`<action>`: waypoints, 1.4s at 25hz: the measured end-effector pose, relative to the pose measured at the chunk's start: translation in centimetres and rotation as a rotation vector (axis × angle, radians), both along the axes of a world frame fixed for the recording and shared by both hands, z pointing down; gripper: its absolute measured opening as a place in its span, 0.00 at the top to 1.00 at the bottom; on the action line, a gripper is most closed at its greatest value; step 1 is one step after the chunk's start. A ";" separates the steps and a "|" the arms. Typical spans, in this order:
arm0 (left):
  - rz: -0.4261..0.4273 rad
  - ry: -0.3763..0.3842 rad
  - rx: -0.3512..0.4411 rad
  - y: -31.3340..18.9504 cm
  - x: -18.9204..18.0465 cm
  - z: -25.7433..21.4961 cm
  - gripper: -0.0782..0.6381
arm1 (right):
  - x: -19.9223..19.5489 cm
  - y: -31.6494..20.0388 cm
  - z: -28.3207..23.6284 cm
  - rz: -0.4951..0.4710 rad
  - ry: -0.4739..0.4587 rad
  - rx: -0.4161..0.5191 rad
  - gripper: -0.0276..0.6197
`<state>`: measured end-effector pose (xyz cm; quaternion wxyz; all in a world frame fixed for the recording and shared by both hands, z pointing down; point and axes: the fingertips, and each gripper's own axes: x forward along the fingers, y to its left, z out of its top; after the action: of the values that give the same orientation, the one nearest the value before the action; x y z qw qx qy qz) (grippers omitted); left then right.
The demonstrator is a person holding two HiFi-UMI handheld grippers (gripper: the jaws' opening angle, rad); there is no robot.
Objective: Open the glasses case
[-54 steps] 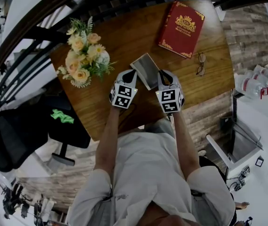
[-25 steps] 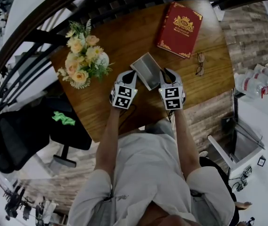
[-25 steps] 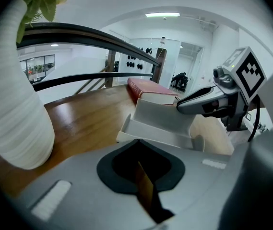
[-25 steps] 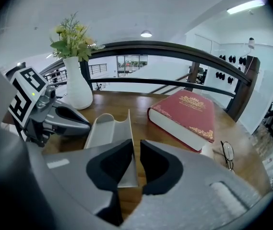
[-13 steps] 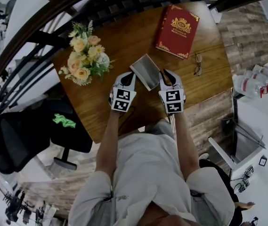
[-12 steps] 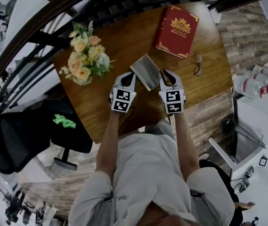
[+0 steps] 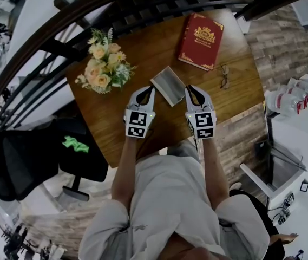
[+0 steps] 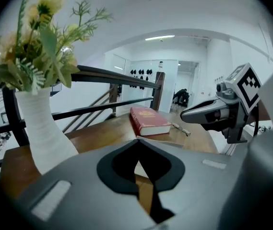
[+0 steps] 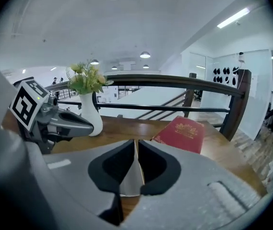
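Case flat on the surface, between the two grippers, ungrasped.
Left gripper fingers clenched, empty; right gripper fingers just closed further, near-touching, empty. Case sits just beside both tips.

A wooden table spreads beneath both tongs, with a dark railing beyond them. A black office chair stands left of the left tongs. Plank floor lies right of the right tongs.
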<state>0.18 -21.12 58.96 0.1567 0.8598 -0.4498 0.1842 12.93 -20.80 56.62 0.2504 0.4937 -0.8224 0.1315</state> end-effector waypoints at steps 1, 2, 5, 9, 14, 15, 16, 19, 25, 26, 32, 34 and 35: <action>-0.003 0.008 0.018 0.1 -0.1 -0.8 0.86 | 0.0 0.2 -0.6 0.002 -0.003 0.016 0.92; -0.005 0.016 0.036 0.2 -0.2 -1.6 0.86 | 0.0 0.3 -1.3 0.002 -0.006 0.033 0.93; -0.015 0.039 0.088 0.6 -0.5 -3.8 0.86 | -0.3 0.8 -2.9 0.000 -0.013 0.077 0.95; -0.027 0.059 0.141 1.1 -0.8 -6.1 0.86 | -0.9 1.7 -4.7 -0.006 -0.027 0.119 0.95; -0.036 0.075 0.185 2.0 -1.1 -8.0 0.86 | -1.5 2.8 -5.8 -0.023 -0.016 0.154 0.95; -0.037 0.075 0.188 2.1 -1.2 -8.2 0.86 | -1.6 2.9 -5.9 -0.026 -0.016 0.157 0.95; -0.037 0.075 0.190 2.2 -1.3 -8.3 0.86 | -1.8 3.0 -6.0 -0.028 -0.017 0.160 0.95; -0.039 0.073 0.190 2.5 -1.5 -8.3 0.86 | -2.1 3.1 -6.5 -0.037 -0.020 0.169 0.95; -0.042 0.069 0.187 2.5 -1.4 -8.2 0.86 | -2.2 3.0 -6.8 -0.046 -0.017 0.170 0.95; -0.042 0.069 0.187 2.5 -1.4 -8.3 0.86 | -2.2 3.0 -6.8 -0.049 -0.017 0.169 0.95; -0.050 0.070 0.177 2.1 -1.3 -7.8 0.86 | -2.4 2.6 -6.6 -0.059 -0.020 0.164 0.95; -0.052 0.071 0.174 1.8 -1.3 -7.6 0.86 | -2.4 2.3 -6.5 -0.062 -0.019 0.163 0.95; -0.052 0.070 0.173 1.7 -1.3 -7.5 0.86 | -2.4 2.1 -6.4 -0.063 -0.020 0.163 0.95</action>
<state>-1.12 -19.39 51.42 0.1024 0.8640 -0.4805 0.1102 10.52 -18.67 50.20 0.2053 0.4852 -0.8478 0.0611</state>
